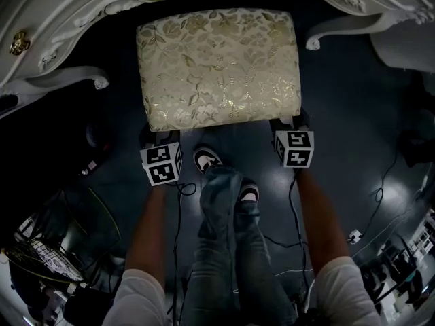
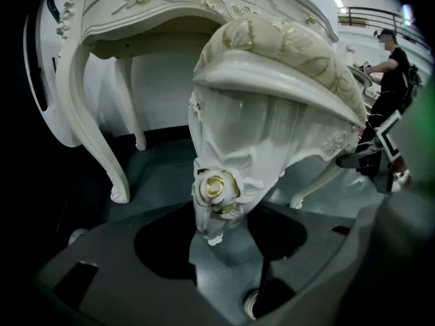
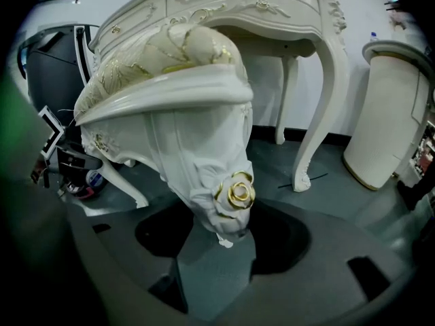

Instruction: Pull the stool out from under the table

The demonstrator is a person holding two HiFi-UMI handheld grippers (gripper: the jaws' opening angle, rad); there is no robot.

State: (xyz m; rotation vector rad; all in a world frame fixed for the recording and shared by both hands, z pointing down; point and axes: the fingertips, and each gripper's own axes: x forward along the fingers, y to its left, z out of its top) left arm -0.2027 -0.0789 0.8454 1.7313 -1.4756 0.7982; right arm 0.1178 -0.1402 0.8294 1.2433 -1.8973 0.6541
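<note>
The brocade-cushioned stool (image 1: 219,66) stands at upper centre of the head view. Its far edge is at the carved white dressing table (image 1: 68,19), and most of the seat is clear. The left gripper (image 1: 160,141) clamps the rose-carved left front leg (image 2: 216,189), and the right gripper (image 1: 291,129) clamps the right front leg (image 3: 234,194). The stool looks rigid, fairly heavy and glossy-slick. Holding high on the legs near the frame seems soundest, pulling both sides evenly.
</note>
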